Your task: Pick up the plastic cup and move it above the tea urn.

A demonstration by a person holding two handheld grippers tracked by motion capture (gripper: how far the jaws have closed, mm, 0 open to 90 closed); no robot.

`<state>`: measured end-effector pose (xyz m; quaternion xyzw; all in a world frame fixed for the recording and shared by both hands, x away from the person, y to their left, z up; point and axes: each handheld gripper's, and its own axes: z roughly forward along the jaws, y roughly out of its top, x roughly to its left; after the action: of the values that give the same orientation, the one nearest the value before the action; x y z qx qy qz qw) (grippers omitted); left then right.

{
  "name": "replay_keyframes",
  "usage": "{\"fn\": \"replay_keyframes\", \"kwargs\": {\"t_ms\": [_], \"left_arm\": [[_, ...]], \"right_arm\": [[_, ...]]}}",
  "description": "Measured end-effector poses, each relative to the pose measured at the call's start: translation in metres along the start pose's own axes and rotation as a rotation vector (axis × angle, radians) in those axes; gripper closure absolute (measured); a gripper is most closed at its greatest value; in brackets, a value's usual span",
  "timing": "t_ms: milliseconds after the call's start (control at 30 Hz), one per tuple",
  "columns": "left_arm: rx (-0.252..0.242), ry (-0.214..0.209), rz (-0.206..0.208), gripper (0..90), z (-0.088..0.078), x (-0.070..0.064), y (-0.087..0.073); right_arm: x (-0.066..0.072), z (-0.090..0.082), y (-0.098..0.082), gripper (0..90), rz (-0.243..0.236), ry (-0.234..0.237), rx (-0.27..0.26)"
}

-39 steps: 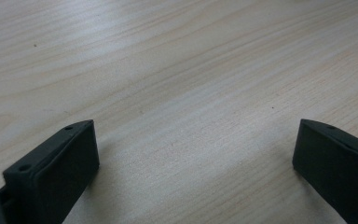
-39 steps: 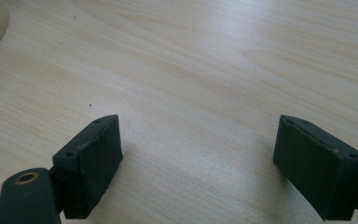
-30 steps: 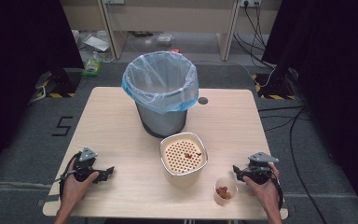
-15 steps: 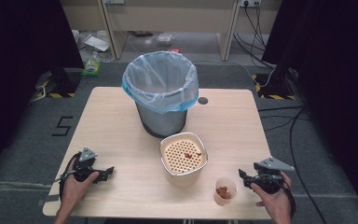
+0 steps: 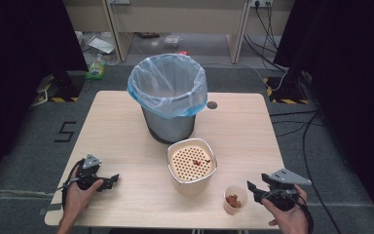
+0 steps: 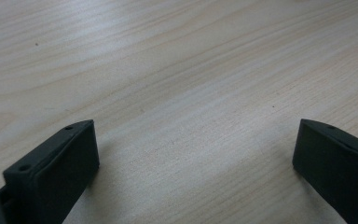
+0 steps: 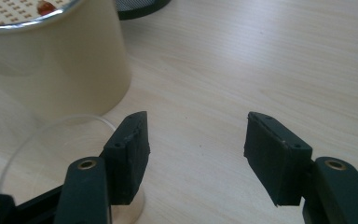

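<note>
While both black tools gape empty, the right tool [image 5: 251, 188] nears a round translucent cup [image 5: 235, 199] on pale wood-grain table [image 5: 126, 136].

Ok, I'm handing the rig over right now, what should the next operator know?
Left tool: open, holding nothing, low over bare table at the near left.
Right tool: open, holding nothing, just right of the small clear cup; apart from it in the high view.
The cup holds brown bits and stands near the front edge, right of the cream strainer bowl, which has a few bits on its perforated insert. The lined bin stands behind the bowl.
Done: nothing gripped yet.
Left: probably grasp the cup with the right tool; where its contents go is your call.
</note>
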<state>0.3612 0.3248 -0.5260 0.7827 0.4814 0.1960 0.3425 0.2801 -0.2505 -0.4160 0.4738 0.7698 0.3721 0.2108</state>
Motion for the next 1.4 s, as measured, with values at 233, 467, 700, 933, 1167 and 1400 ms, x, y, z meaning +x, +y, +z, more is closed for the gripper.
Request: {"fn": "replay_keyframes", "kwargs": {"t_ms": [233, 467, 700, 933, 1167, 1400], "left_arm": [[0.000, 0.000, 0.001, 0.0, 0.000, 0.000, 0.000], [-0.001, 0.002, -0.002, 0.0, 0.000, 0.000, 0.000], [-0.001, 0.002, -0.003, 0.0, 0.000, 0.000, 0.000], [-0.001, 0.001, -0.002, 0.0, 0.000, 0.000, 0.000], [-0.001, 0.002, -0.002, 0.0, 0.000, 0.000, 0.000], [-0.001, 0.001, -0.002, 0.0, 0.000, 0.000, 0.000]], "right_arm": [[0.014, 0.004, 0.004, 43.9, -0.041, 0.045, 0.012], [0.021, 0.012, 0.003, 50.5, -0.073, 0.085, 0.038], [0.023, 0.019, -0.001, 57.3, -0.089, 0.111, 0.063], [0.026, 0.027, -0.004, 60.7, -0.109, 0.132, 0.097], [0.026, 0.033, -0.008, 66.4, -0.116, 0.147, 0.129], [0.024, 0.039, -0.014, 77.2, -0.122, 0.178, 0.161]]}}
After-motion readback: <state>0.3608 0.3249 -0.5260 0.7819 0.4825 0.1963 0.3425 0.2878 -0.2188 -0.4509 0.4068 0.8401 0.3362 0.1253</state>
